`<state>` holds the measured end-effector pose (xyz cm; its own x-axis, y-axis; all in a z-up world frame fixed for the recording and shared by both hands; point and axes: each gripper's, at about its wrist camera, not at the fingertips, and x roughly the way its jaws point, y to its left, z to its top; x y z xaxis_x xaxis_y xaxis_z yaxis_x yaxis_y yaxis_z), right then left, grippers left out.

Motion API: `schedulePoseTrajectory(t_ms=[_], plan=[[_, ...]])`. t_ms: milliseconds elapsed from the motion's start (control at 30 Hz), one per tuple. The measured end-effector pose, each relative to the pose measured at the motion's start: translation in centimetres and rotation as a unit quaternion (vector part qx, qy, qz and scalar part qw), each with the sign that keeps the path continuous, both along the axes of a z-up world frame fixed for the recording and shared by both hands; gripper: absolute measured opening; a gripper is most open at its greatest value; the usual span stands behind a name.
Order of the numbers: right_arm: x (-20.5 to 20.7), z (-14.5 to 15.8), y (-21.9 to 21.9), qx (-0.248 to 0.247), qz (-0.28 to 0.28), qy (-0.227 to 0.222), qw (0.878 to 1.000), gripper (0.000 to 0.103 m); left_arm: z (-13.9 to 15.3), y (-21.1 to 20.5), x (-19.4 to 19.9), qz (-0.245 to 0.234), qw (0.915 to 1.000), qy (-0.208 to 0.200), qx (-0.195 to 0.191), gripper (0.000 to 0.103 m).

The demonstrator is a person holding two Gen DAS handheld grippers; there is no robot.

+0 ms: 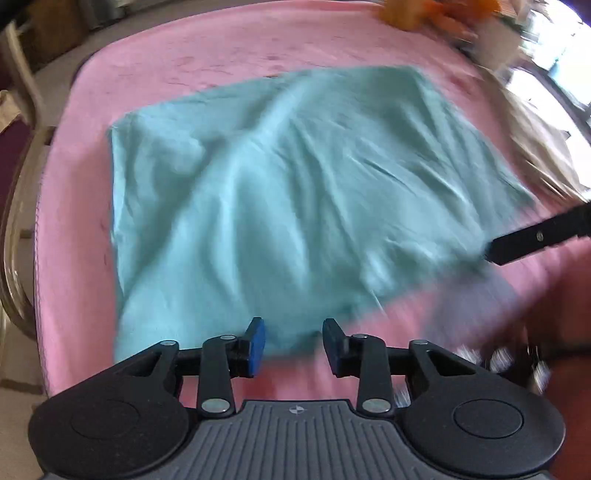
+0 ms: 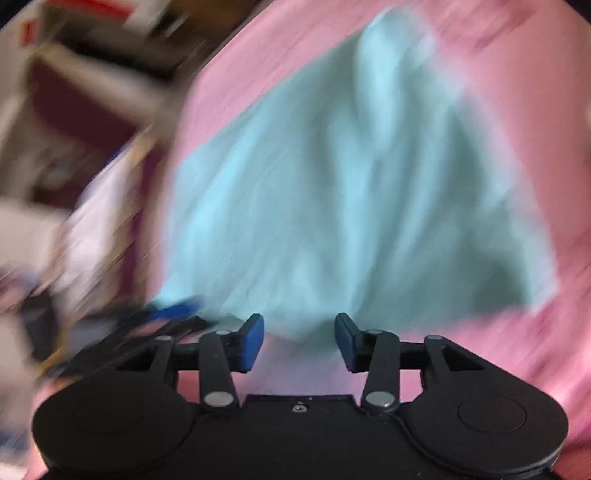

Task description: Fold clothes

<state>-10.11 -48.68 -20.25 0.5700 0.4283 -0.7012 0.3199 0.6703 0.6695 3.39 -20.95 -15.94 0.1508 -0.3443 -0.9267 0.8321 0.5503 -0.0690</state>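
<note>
Left wrist view: looks down over a rumpled, roughly rectangular light teal cloth (image 1: 280, 192) spread flat on a pink fabric table cover (image 1: 229, 48). Left gripper (image 1: 293, 341) at the bottom of the frame, black with blue pads, jaws spread apart with nothing pinched between them. Sits above the cloth's near edge, which shows through the gap. Whether the pads touch the fabric cannot be told. At the right edge, one black finger of the right gripper (image 1: 535, 236) reaches in at the cloth's right corner; contact there lost in blur. Beyond the table cover on the left, a pale wooden chair frame (image 1: 22, 110). Blurred orange objects (image 1: 436, 11) at the far top edge, not identifiable.

Right wrist view: heavily motion-blurred. Same teal cloth (image 2: 332, 206) fills the middle of the frame on the pink cover (image 2: 517, 55), wrinkles running away from the camera. Right gripper (image 2: 299, 341) at the bottom, jaws spread, nothing clamped; a corner of the cloth dips toward the gap. To the lower left, a smeared dark and blue shape, probably the left gripper (image 2: 173, 314), at the cloth's corner.
</note>
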Motion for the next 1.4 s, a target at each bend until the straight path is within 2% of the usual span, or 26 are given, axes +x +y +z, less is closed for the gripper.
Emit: schedulePoseTrajectory(t_ms=[67, 100, 200, 267, 333, 400, 433, 500, 600, 633, 733, 833, 1000, 1067, 1133, 1267, 1400], plan=[[-1.1, 0.8, 0.9, 0.02, 0.047, -0.016, 0.999, 0.047, 1.8, 2.9, -1.4, -0.015, 0.9992, -0.028, -0.024, 0.038], [-1.6, 1.2, 1.3, 0.03, 0.071, -0.024, 0.997, 0.051, 2.5, 4.2, -1.5, -0.006, 0.9987, -0.034, -0.038, 0.038], [-2.7, 1.3, -0.5, 0.025, 0.003, -0.04, 0.999, 0.052, 3.5, 7.2, 0.6, 0.077, 0.9929, -0.037, -0.082, 0.039], [-3.1, 1.5, -1.6, 0.007, -0.056, -0.049, 0.997, 0.049, 3.6, 8.4, 2.5, 0.157, 0.9814, -0.031, -0.105, 0.037], [-3.4, 1.7, -2.1, -0.017, -0.096, -0.056, 0.994, 0.036, 3.2, 8.9, 4.4, 0.226, 0.9655, -0.008, -0.128, 0.037], [-3.8, 2.0, -2.2, -0.046, -0.116, -0.061, 0.99, 0.035, 2.5, 8.7, 5.8, 0.267, 0.9535, 0.005, -0.139, 0.034], [-3.9, 2.2, -2.2, -0.061, -0.125, -0.063, 0.988, 0.035, 2.0, 8.4, 6.2, 0.276, 0.9513, 0.008, -0.136, 0.033], [-4.0, 2.2, -2.0, -0.087, -0.133, -0.056, 0.986, 0.035, 1.2, 7.4, 6.7, 0.285, 0.9512, 0.005, -0.119, 0.03], [-3.8, 1.6, -1.5, -0.119, -0.128, -0.027, 0.984, 0.035, 0.9, 6.2, 6.0, 0.268, 0.9597, -0.022, -0.082, 0.029], [-3.8, 1.5, -1.5, -0.128, -0.127, -0.017, 0.983, 0.035, 1.1, 6.3, 5.8, 0.263, 0.9608, -0.028, -0.082, 0.03], [-4.7, 1.8, -2.0, -0.118, -0.146, -0.027, 0.982, 0.037, 1.7, 7.1, 5.7, 0.262, 0.9592, -0.024, -0.103, 0.038], [-5.6, 2.2, -3.3, -0.095, -0.181, -0.042, 0.978, 0.039, 2.4, 8.1, 6.2, 0.271, 0.9556, -0.017, -0.116, 0.039], [-5.6, 2.4, -4.9, -0.095, -0.234, -0.034, 0.967, 0.042, 2.8, 7.9, 8.5, 0.277, 0.9556, -0.034, -0.096, 0.041], [-4.8, 2.1, -5.1, -0.107, -0.238, -0.015, 0.965, 0.04, 2.5, 7.4, 9.6, 0.277, 0.9559, -0.039, -0.089, 0.041], [-4.1, 1.9, -5.1, -0.12, -0.233, -0.001, 0.965, 0.031, 1.9, 7.1, 10.2, 0.282, 0.9547, -0.035, -0.088, 0.041], [-3.0, 1.7, -4.2, -0.148, -0.205, 0.01, 0.967, 0.032, 0.5, 6.1, 10.8, 0.286, 0.9547, -0.033, -0.077, 0.039], [-2.5, 1.9, -3.5, -0.169, -0.197, 0.009, 0.966, 0.032, -0.7, 4.8, 10.9, 0.276, 0.9589, -0.024, -0.061, 0.037]])
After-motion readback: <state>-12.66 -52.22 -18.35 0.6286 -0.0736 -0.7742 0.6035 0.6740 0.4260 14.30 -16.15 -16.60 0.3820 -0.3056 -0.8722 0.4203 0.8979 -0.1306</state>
